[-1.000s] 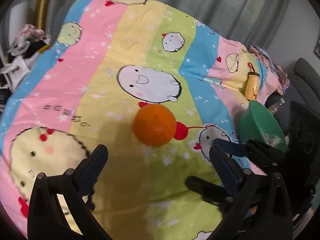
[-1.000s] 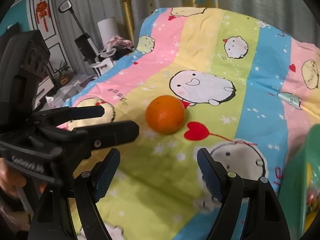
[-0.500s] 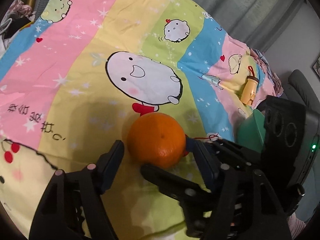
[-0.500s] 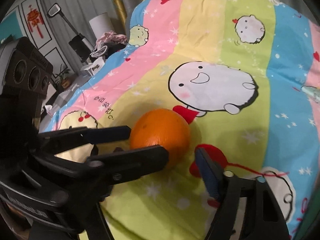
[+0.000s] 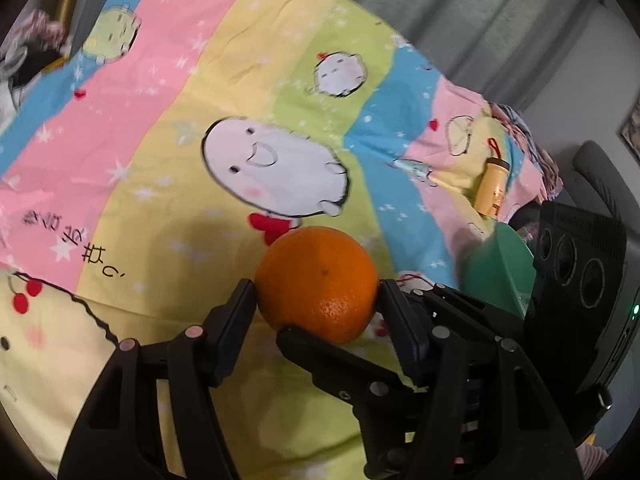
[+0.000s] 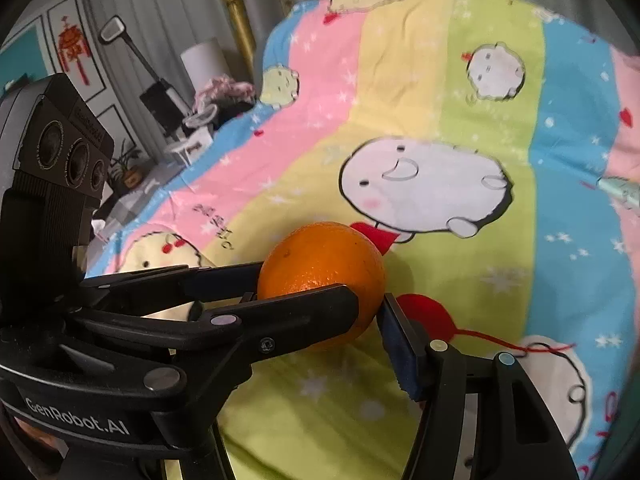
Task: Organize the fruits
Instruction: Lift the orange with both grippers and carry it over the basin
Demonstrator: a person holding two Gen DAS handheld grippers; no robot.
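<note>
Orange [image 5: 316,284], round and pebbly-skinned, sits low in the middle of both views on a soft, striped cartoon sheet [image 5: 168,128] spread over a bed, and both tools are on it at once. The left tool [image 5: 316,300] is closing, its flat dark pads pressing the fruit's left and right flanks. The right tool [image 6: 320,308] is closing too: in its own view its right pad touches the orange's lower right edge, while its left finger is hidden behind the left tool's black arm, which cuts across the lower left of the frame. In the left view a finger of the right tool reaches in under the fruit's front. So four hard plastic fingers crowd one small sphere, with little room between them.

Beyond the orange the sheet lies smooth and open toward the top of both frames. At the right of the left view, a green bowl [image 5: 496,272] sits partly behind the right tool's boxy body, with a tan bottle [image 5: 494,190] lying near the bed's right edge above it. Grey curtains [image 5: 460,8] hang behind.
</note>
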